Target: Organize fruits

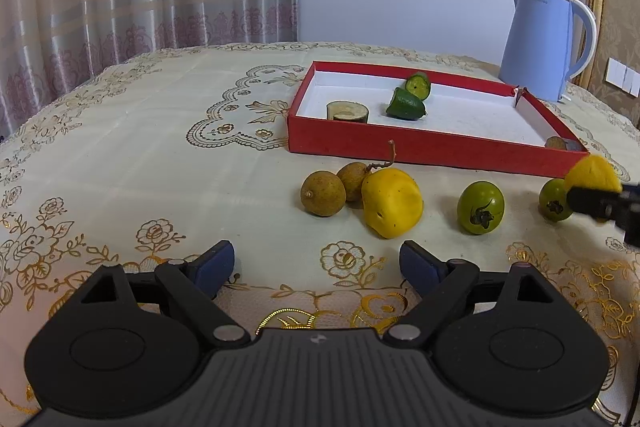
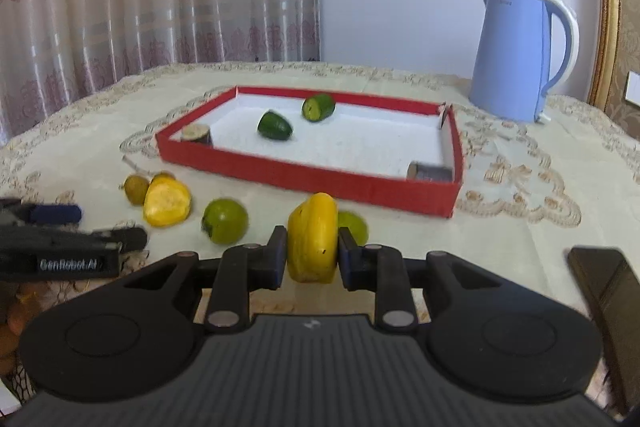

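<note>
in the right wrist view, the green fruit (image 2: 354,225) behind the held yellow piece (image 2: 312,239) is largely hidden by it and by the right claw (image 2: 312,259). the second brown fruit (image 2: 163,175) is almost wholly covered by the other yellow piece (image 2: 167,205). the dark object (image 2: 608,307) at the right is blurred and cannot be identified. in the left wrist view, the right claw (image 1: 600,203) is cut off by the edge, and the small cylinder (image 1: 562,144) in the red tray's (image 1: 420,149) near corner is mostly hidden by the wall.
</note>
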